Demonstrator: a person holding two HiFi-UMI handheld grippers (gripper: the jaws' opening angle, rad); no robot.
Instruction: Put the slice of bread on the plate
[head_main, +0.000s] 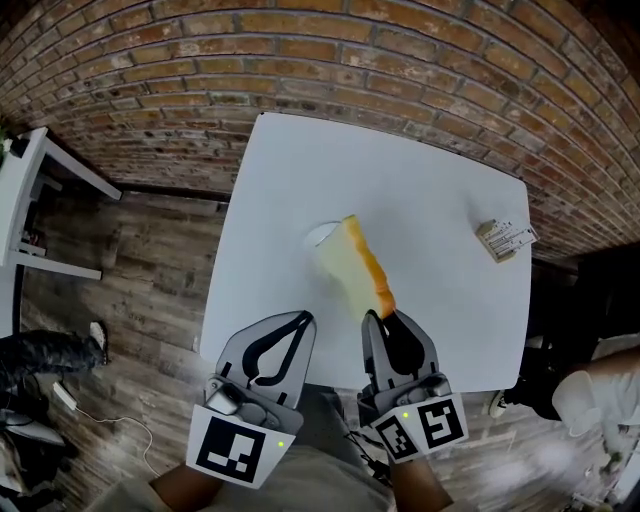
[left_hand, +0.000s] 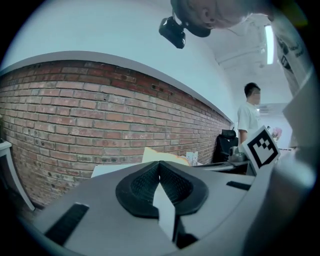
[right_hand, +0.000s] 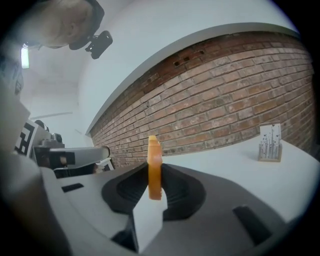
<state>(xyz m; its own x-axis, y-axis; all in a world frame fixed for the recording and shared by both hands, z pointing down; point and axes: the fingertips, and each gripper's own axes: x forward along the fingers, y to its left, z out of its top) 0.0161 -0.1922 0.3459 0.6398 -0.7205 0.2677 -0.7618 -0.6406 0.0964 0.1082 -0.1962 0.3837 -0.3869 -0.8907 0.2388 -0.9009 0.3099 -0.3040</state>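
Orange-crusted bread (head_main: 356, 265) stands on edge in the pinch of the right hand-held gripper (head_main: 380, 318), its crust clamped between the pads and the pale slice reaching toward 11 o'clock above the white surface (head_main: 430, 200). In the right gripper view the slice rises edge-on between the jaws, which press on it from either side. A white plate (head_main: 320, 236) lies on the surface at the bread's 10 o'clock, partly hidden behind the slice; whether the bread touches it cannot be told. The left hand-held gripper (head_main: 298, 322) hangs at 9 o'clock of the right one, over the near edge of the surface, its jaws pressed together with nothing between them. A small card stand (head_main: 505, 240) sits well apart at 3 o'clock of the bread, near the surface's right edge. A brick wall (head_main: 330, 60) runs along the far side at 12 o'clock, with wood floor (head_main: 130, 280) at 9 o'clock.
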